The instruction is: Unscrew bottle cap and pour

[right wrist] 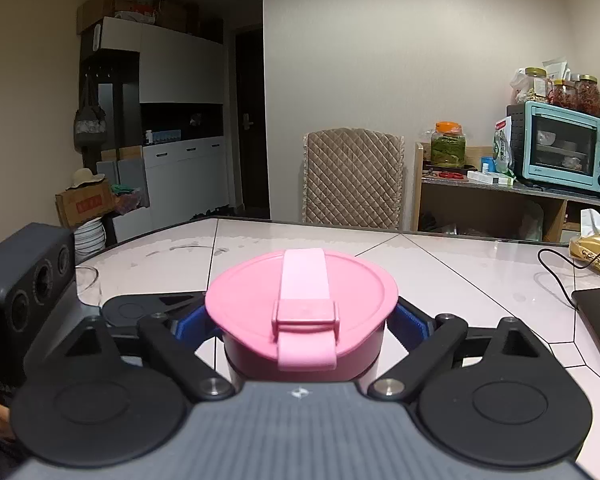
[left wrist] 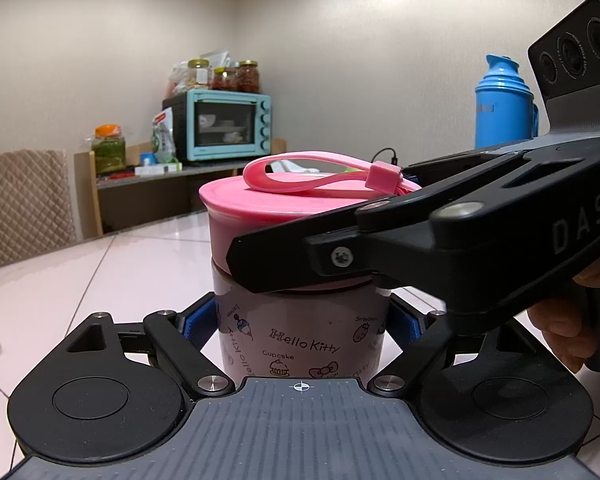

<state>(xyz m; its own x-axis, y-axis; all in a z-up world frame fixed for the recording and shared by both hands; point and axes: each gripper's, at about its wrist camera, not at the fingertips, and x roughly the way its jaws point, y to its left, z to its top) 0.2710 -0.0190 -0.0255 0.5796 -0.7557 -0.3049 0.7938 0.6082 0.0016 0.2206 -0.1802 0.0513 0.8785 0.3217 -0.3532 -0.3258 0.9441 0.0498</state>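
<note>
White tiles lay under the Hello Kitty bottle (left wrist: 300, 336). Left gripper (left wrist: 300, 320) squeezed its body; right gripper (right wrist: 302, 320) squeezed the pink cap (right wrist: 300, 292). Loose squeezing could make it slip or tip.

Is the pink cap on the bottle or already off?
On. The pink cap sits atop the bottle, with the right gripper clamped around it and the left gripper holding the body.

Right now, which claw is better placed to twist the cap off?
The right claw: its blue pads grip the pink cap on both sides. The left claw clamps the bottle body lower down, steadying it.
</note>
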